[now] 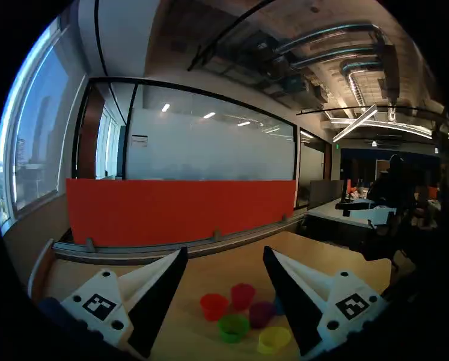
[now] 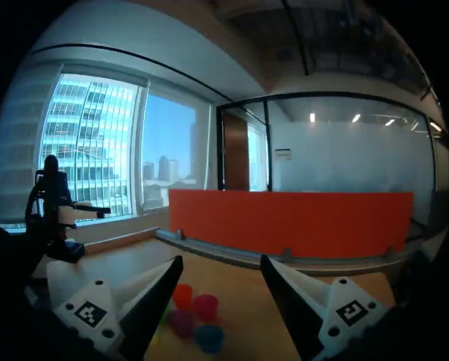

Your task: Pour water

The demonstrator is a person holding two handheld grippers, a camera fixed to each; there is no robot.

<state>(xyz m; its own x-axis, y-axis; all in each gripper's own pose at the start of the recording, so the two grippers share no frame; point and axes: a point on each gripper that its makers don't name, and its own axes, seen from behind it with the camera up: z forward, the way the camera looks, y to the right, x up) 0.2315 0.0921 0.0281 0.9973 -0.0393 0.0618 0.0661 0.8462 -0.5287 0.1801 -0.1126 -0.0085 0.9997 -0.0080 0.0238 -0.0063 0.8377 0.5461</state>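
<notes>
Plastic cups in bright colours stand clustered on the pale wooden tabletop [image 1: 236, 265], low in the centre of the left gripper view: a red cup [image 1: 214, 305], a magenta cup [image 1: 243, 295], a purple cup [image 1: 261, 313], a green cup [image 1: 233, 328] and a yellow cup [image 1: 273, 339]. A blue cup [image 2: 209, 337] sits at the bottom centre of the right gripper view. The left gripper [image 1: 224, 249] and the right gripper [image 2: 220, 257] each hang above the cluster with fingers spread wide, pinching nothing. Whether any cup holds water cannot be told from here. These cups look light, thin-walled and smooth, so they would likely flex or slip under a hard squeeze. The safest hold seems to be across the side wall around mid-height, keeping the cup upright until it is tipped.
</notes>
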